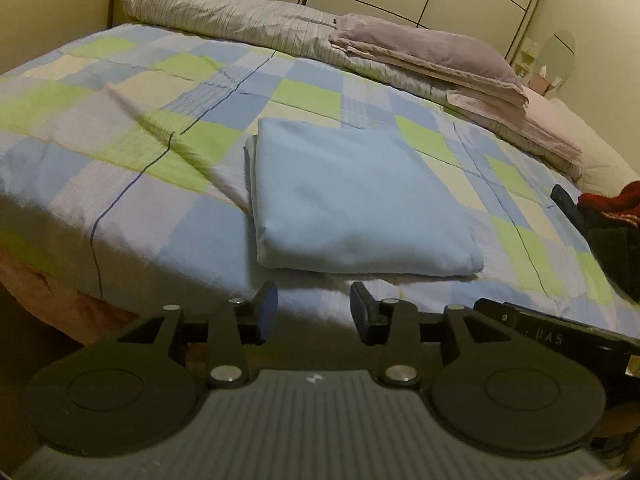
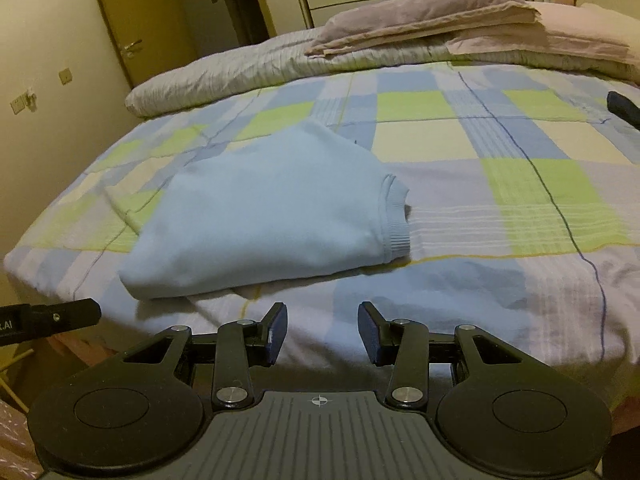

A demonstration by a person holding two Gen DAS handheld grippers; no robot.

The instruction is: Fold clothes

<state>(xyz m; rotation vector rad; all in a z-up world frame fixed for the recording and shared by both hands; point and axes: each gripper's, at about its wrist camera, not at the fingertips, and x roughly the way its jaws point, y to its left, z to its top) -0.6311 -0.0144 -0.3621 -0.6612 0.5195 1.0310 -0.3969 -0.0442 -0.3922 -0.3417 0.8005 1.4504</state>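
Note:
A light blue garment lies folded into a compact rectangle on the checked bedspread. In the right wrist view the garment shows a ribbed cuff at its right end. My left gripper is open and empty, just short of the garment's near edge. My right gripper is open and empty, just in front of the garment's near edge. The right gripper's body shows at the right edge of the left wrist view, and the left gripper's body shows at the left edge of the right wrist view.
A rolled grey striped duvet and a stack of folded mauve linen lie along the far side of the bed. A dark and red object sits at the right edge. A door and wardrobes stand behind the bed.

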